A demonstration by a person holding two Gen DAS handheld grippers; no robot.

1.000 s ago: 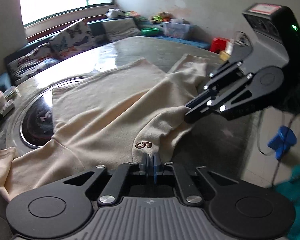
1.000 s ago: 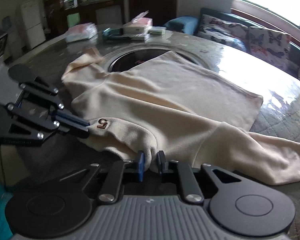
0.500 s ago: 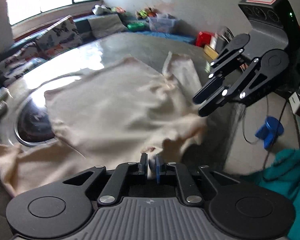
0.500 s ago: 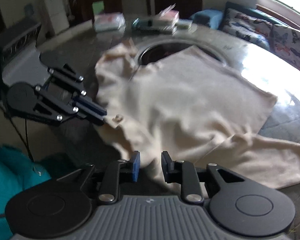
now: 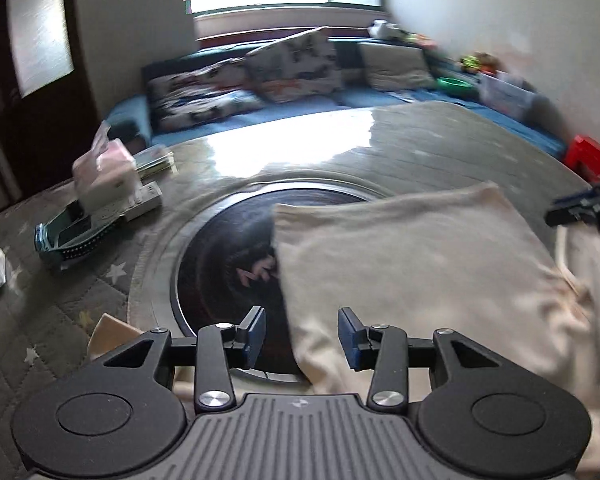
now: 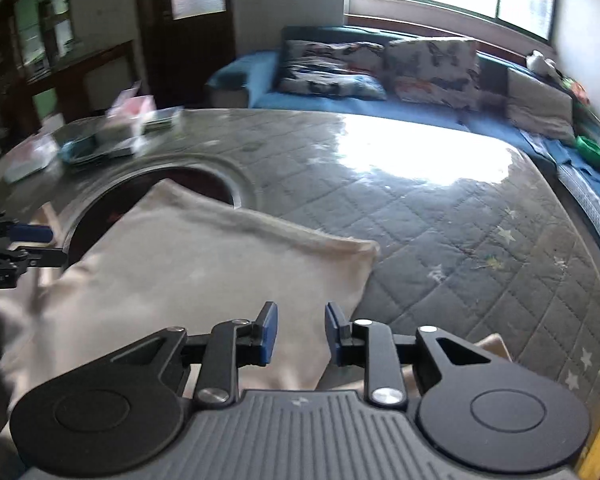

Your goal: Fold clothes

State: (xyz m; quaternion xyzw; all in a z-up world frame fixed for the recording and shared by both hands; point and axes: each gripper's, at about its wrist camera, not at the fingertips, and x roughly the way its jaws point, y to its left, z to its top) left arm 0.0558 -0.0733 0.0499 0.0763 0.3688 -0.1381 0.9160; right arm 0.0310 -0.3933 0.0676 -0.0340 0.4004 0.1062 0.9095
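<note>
We are holding the left gripper (image 5: pixel 302 334) low over the near edge of the round table (image 5: pixel 440 140), its fingers (image 5: pixel 256 330) spread wide with nothing between them. The right gripper (image 6: pixel 298 332) is likewise gaping, gripping nothing. The cream top (image 5: pixel 420 264) is lying folded on the table, its left edge reaching over the dark glass disc (image 5: pixel 228 256) set in the table's middle and its near end passing under both grippers. In the right wrist view the top (image 6: pixel 204 264) is showing as a smooth panel with one corner pointing toward the quilted cover (image 6: pixel 460 240).

As for containers, a teal tray (image 5: pixel 66 236) is sitting at the table's far left with a dark flat item in it, too blurred to name, and a tissue pack (image 5: pixel 104 172) is standing just behind it. A green bowl (image 5: pixel 456 83) is resting on the sofa (image 5: pixel 340 100); we cannot tell what is in it.

A second ago both grippers were pinching the top's near edge, by the sewn "5", with the top spread wide across the table. Half a second ago the right one was letting go. Now both are letting the cloth lie free, and it is lying doubled and narrower.
</note>
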